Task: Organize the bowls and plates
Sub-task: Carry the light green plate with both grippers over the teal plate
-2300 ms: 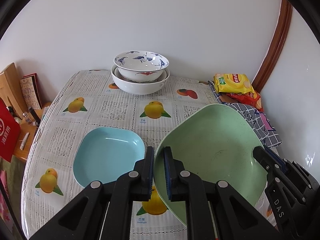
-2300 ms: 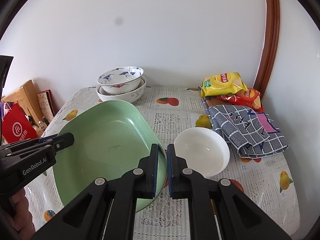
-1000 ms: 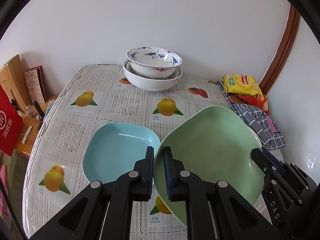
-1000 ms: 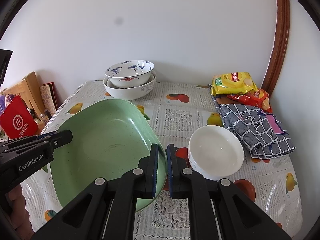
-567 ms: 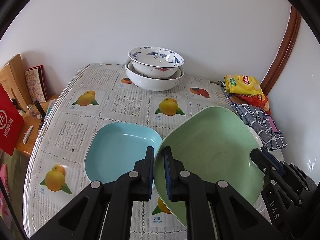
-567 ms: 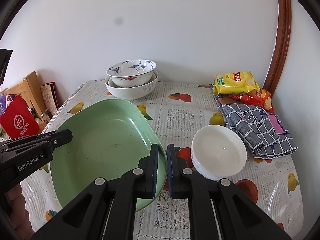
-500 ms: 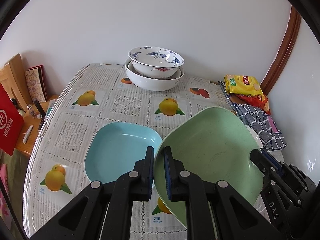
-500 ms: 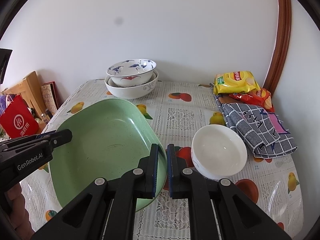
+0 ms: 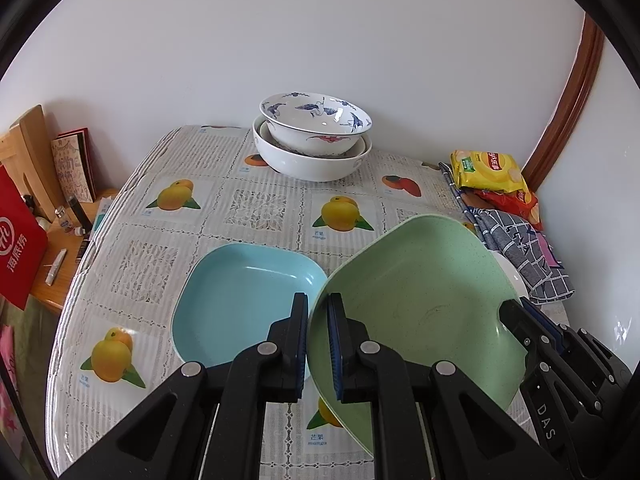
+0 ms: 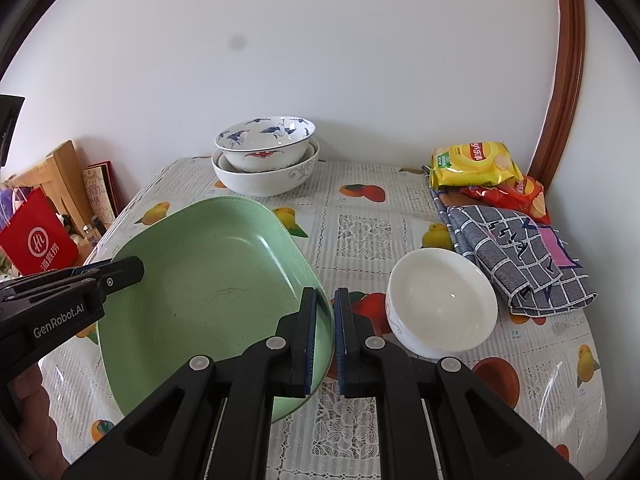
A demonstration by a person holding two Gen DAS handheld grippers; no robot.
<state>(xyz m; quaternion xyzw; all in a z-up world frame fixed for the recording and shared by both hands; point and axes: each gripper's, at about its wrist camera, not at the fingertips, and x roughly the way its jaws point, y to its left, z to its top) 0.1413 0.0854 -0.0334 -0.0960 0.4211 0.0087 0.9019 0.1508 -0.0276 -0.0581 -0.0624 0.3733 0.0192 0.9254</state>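
Note:
A green square plate [image 9: 416, 312] is held above the table, tilted, by both grippers. My left gripper [image 9: 318, 344] is shut on its left rim and my right gripper [image 10: 325, 340] is shut on its right rim; the plate also shows in the right wrist view [image 10: 208, 292]. A blue square plate [image 9: 244, 300] lies on the table just left of the green one. A small white bowl [image 10: 442, 304] sits on the table right of the green plate. Two stacked bowls, a blue-patterned one [image 9: 316, 124] inside a larger white one [image 9: 312, 160], stand at the back.
The table [image 9: 248, 208] has a fruit-print cloth. A checked cloth [image 10: 516, 256] and yellow and red snack bags [image 10: 476, 164] lie along the right edge near the wall. A red bag [image 9: 16, 240] and wooden items stand on a low shelf to the left.
Both grippers have carried the green plate a little to the left and forward. The blue plate and stacked bowls sit further right in the left wrist view. Both grips are unchanged.

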